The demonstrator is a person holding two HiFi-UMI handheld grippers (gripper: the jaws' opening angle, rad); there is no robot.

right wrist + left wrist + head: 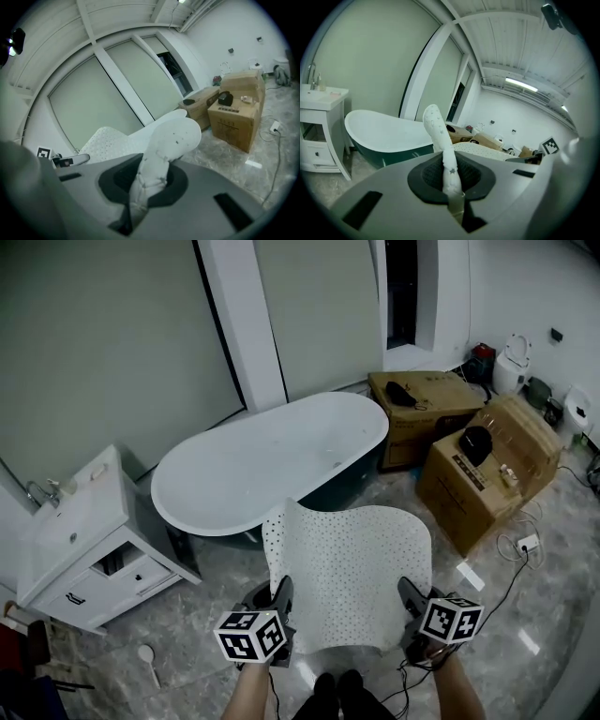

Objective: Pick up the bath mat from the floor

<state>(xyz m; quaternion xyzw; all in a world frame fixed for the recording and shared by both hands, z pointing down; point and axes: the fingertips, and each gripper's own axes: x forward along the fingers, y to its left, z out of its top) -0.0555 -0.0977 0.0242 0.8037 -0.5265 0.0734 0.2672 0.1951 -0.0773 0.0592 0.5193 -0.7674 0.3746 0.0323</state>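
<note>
The white perforated bath mat (349,570) hangs in the air in front of me, stretched between both grippers and bowed upward in its middle. My left gripper (281,601) is shut on the mat's left edge; in the left gripper view that edge (443,150) stands up between the jaws. My right gripper (411,601) is shut on the right edge, which rises as a folded flap (161,154) in the right gripper view. The mat is off the floor.
A white freestanding bathtub (272,460) with a dark outer shell lies just beyond the mat. A white vanity cabinet (84,549) stands at the left. Cardboard boxes (487,470) sit at the right, with a cable and plug (527,543) on the marble floor.
</note>
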